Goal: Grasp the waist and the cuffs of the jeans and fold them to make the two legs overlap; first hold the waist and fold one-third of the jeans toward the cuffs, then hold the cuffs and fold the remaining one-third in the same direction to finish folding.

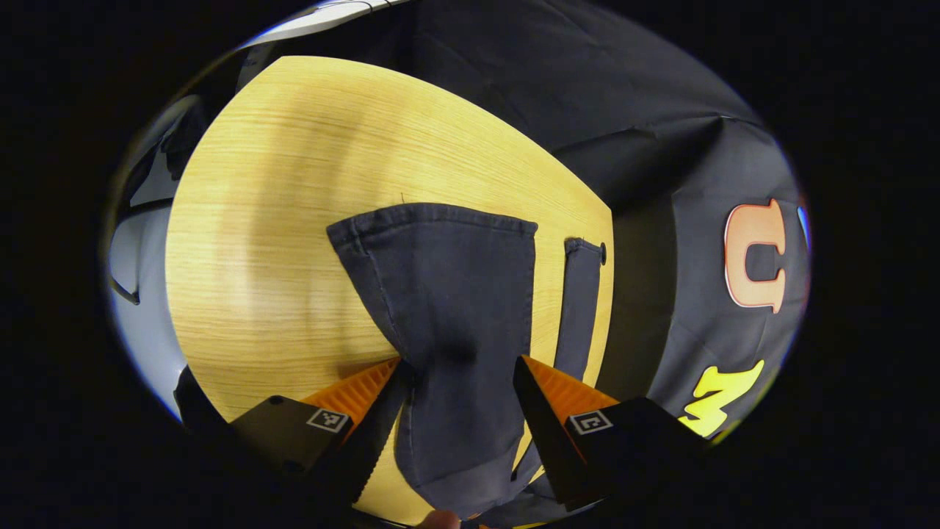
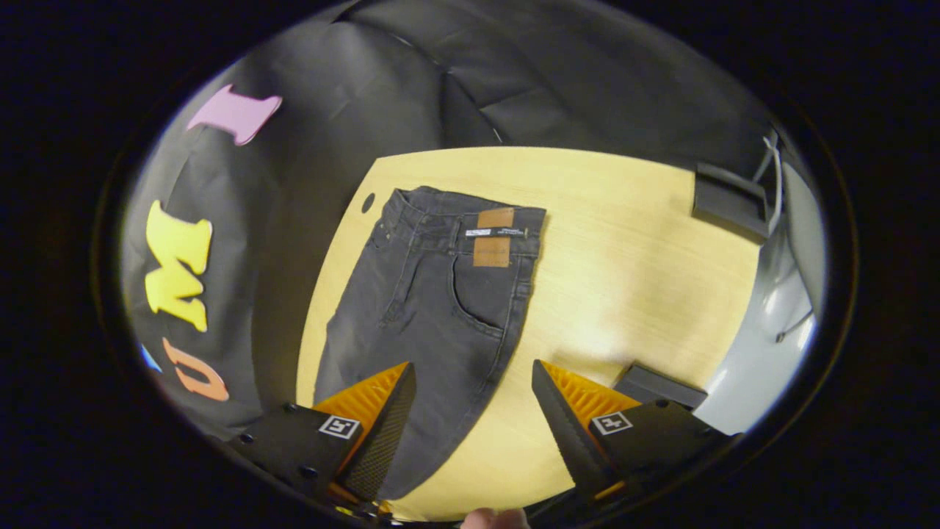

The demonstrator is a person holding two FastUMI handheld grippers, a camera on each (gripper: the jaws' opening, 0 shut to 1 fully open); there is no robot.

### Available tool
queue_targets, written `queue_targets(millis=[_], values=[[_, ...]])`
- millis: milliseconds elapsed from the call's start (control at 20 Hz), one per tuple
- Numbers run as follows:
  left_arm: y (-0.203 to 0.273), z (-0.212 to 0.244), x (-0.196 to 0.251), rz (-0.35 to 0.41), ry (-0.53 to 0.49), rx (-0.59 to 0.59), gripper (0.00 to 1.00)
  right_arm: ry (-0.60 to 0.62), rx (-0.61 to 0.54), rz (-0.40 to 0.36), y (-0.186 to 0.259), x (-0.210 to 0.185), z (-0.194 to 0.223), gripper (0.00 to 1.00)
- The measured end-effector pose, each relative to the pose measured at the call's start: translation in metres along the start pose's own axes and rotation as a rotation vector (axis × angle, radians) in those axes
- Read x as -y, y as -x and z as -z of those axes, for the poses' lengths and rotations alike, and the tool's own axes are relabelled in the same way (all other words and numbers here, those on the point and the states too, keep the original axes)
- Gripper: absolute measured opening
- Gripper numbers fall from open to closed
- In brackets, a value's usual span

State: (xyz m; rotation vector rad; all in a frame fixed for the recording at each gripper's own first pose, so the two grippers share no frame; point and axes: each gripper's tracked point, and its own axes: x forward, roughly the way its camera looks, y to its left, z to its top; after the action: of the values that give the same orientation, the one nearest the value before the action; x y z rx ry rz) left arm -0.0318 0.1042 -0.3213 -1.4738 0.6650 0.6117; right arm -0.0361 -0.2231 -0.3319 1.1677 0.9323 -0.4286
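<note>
Right now, in the left gripper view, the left gripper (image 1: 459, 382) hangs over the cuff end of the dark grey denim jeans (image 1: 448, 294), which lie flat on the pale wooden table (image 1: 257, 242). Its jaws stand wide, one orange-backed finger on each side of the near leg, and nothing is gripped as far as I can judge (the fabric runs between the fingers, but they don't look pressed on it). Both cuffs show, the second leg (image 1: 580, 301) apart from the first with bare table between them, close to the table's edge by the black cloth wall (image 1: 661, 147). So the legs do not overlap yet; judging from that, the task is barely begun.

Over to the right gripper view: the right gripper (image 2: 474, 400) is above the thigh area, jaws spread wide and empty. The waist with its brown leather patch (image 2: 493, 236) lies at the far end, unfolded. All three folds look left to do.

Around the jeans: a dark boxy object (image 2: 727, 200) at the table's far corner and another dark flat block (image 2: 650, 386) near the right finger, neither touching the jeans.
</note>
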Motion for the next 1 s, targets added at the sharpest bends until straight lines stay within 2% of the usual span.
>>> queue_targets(millis=[50, 100, 150, 250, 300, 350, 400, 450, 550, 600, 700, 750, 800, 850, 900, 950, 1000], values=[[-0.004, 0.004, 0.003, 0.008, 0.004, -0.014, 0.9, -0.033, -0.001, 0.006, -0.006, 0.003, -0.004, 0.98], [-0.007, 0.005, 0.004, 0.012, 0.011, -0.024, 0.88, -0.054, 0.003, 0.012, -0.012, 0.006, -0.007, 0.93], [-0.009, 0.005, 0.005, 0.01, 0.016, -0.027, 0.84, -0.061, 0.008, 0.021, -0.018, 0.01, -0.011, 0.99], [-0.015, 0.004, 0.006, 0.011, 0.018, -0.03, 0.75, -0.061, 0.006, 0.037, -0.03, 0.012, -0.015, 0.98], [-0.016, 0.005, 0.008, 0.013, 0.016, -0.036, 0.86, -0.06, 0.012, 0.029, -0.034, 0.007, -0.018, 0.92], [-0.017, 0.006, 0.01, 0.014, 0.014, -0.042, 0.71, -0.053, 0.015, 0.028, -0.038, 0.002, -0.022, 0.95], [-0.019, 0.006, 0.011, 0.018, 0.012, -0.047, 0.7, -0.036, 0.012, 0.025, -0.045, -0.004, -0.023, 0.95], [-0.022, 0.006, 0.014, 0.025, 0.012, -0.05, 0.81, -0.017, 0.009, 0.025, -0.05, -0.009, -0.023, 0.92], [-0.027, 0.003, 0.018, 0.045, 0.006, -0.06, 0.77, 0.011, 0.002, 0.026, -0.057, -0.018, -0.024, 0.96], [-0.03, 0.005, 0.02, 0.053, 0.001, -0.067, 0.64, 0.018, 0.002, 0.028, -0.06, -0.021, -0.024, 0.95], [-0.039, 0.005, 0.021, 0.056, -0.009, -0.079, 0.57, 0.025, 0.002, 0.037, -0.06, -0.021, -0.025, 0.92], [-0.045, 0.007, 0.02, 0.045, -0.009, -0.084, 0.45, 0.033, 0.001, 0.058, -0.059, -0.017, -0.025, 0.96], [-0.046, 0.006, 0.02, 0.05, -0.004, -0.097, 0.34, 0.039, -0.003, 0.086, -0.059, -0.012, -0.027, 0.92], [-0.048, 0.006, 0.024, 0.066, -0.001, -0.098, 0.23, 0.025, -0.004, 0.096, -0.058, -0.01, -0.028, 0.82], [-0.051, 0.006, 0.026, 0.076, -0.004, -0.098, 0.18, 0.015, -0.016, 0.108, -0.059, -0.009, -0.028, 0.72], [-0.052, 0.006, 0.026, 0.078, -0.005, -0.097, 0.13, 0.007, -0.024, 0.136, -0.061, -0.004, -0.029, 0.72], [-0.053, 0.005, 0.027, 0.082, 0.007, -0.094, 0.12, 0.006, -0.025, 0.164, -0.062, 0.004, -0.03, 0.5]])
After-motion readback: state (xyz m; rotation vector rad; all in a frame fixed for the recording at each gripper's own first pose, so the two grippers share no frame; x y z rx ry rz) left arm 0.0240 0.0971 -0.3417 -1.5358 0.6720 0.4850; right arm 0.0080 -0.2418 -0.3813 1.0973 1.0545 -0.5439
